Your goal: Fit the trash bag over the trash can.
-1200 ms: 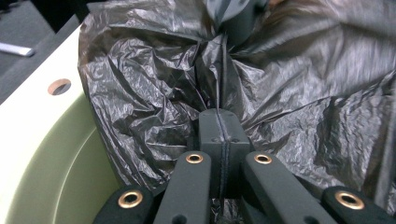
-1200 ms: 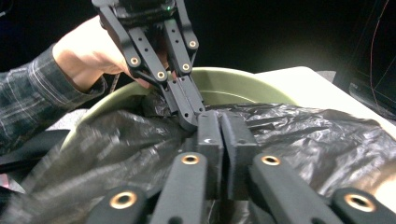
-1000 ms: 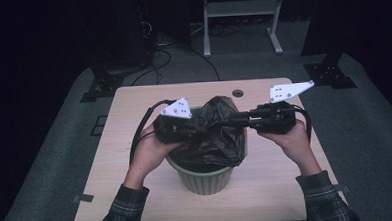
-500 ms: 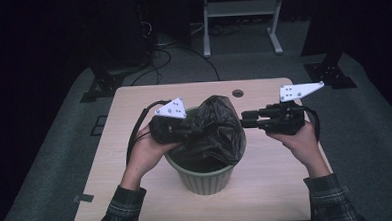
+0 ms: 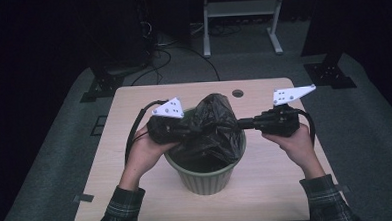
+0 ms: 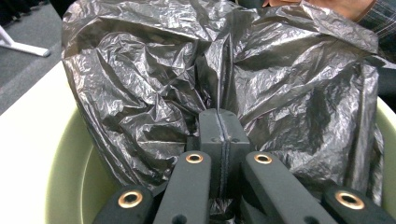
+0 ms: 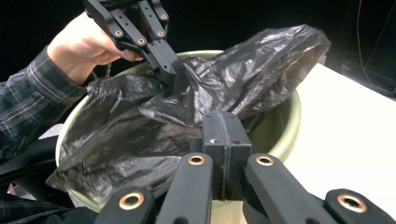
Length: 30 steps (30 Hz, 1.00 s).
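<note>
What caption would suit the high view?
Two hand-held tongs, left and right, work a black plastic bag in a green bin.

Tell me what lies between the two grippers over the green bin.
In the high view, the crumpled black plastic bag bulges up out of the green bin, between the left gripper and the right gripper.

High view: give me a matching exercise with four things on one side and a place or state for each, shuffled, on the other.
1. black crinkled plastic bag
2. pale green round plastic bin
3. light wooden table
4. left gripper

A. bears the bin
B. fingers shut on a fold of plastic
C. bunched up over the bin's mouth
D. stands upright on the table

Pairs: 1-C, 2-D, 3-A, 4-B
</note>
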### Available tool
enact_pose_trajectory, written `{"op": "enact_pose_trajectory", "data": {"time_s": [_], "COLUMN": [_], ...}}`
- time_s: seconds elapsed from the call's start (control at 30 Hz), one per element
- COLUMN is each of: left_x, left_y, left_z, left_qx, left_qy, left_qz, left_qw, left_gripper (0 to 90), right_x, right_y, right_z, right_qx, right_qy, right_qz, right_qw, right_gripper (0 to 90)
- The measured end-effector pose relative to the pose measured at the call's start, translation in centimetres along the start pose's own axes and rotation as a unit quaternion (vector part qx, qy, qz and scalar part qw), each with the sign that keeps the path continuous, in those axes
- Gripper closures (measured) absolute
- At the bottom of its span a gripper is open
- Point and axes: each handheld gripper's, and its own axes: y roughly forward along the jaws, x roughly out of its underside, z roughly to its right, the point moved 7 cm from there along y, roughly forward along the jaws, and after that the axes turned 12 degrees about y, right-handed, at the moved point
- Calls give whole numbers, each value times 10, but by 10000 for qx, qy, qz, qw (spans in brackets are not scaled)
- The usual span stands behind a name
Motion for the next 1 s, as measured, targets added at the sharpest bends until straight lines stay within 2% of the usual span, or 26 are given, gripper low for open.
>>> {"op": "enact_pose_trajectory", "data": {"time_s": [0.23, 0.37, 0.43, 0.5, 0.7, 0.77, 0.83, 0.9, 1.0], "left_x": [5, 6, 6, 5, 5, 5, 5, 6, 7], "left_y": [-12, -12, -10, -9, -8, -9, -9, -11, -15], "left_z": [-4, -3, -3, -2, -1, -1, -1, -2, -3], "left_qx": [-112, -80, -93, -70, -50, -48, -48, -55, -84], "left_qy": [-128, -144, -132, -111, -115, -131, -137, -138, -165], "left_qz": [150, 147, 133, 141, 149, 164, 177, 188, 237], "left_qw": [9997, 9998, 9998, 9998, 9998, 9998, 9997, 9997, 9995], "left_gripper": [899, 898, 898, 898, 899, 899, 899, 898, 898], "right_x": [4, 4, 2, -2, -8, -8, -7, -5, -4], "right_y": [-13, -19, -19, -17, -3, 1, 9, 13, 14], "right_z": [6, 8, 7, 5, 7, 7, 7, 5, 3], "right_qx": [167, 113, 51, -72, -9, -117, -185, -134, -80], "right_qy": [6, 87, 119, 207, 287, 394, 409, 281, 168], "right_qz": [38, 166, 250, 313, 329, 313, 230, 145, 77], "right_qw": [9999, 9998, 9996, 9993, 9990, 9987, 9987, 9994, 9998], "right_gripper": [900, 900, 794, 750, 618, 623, 751, 900, 900]}}
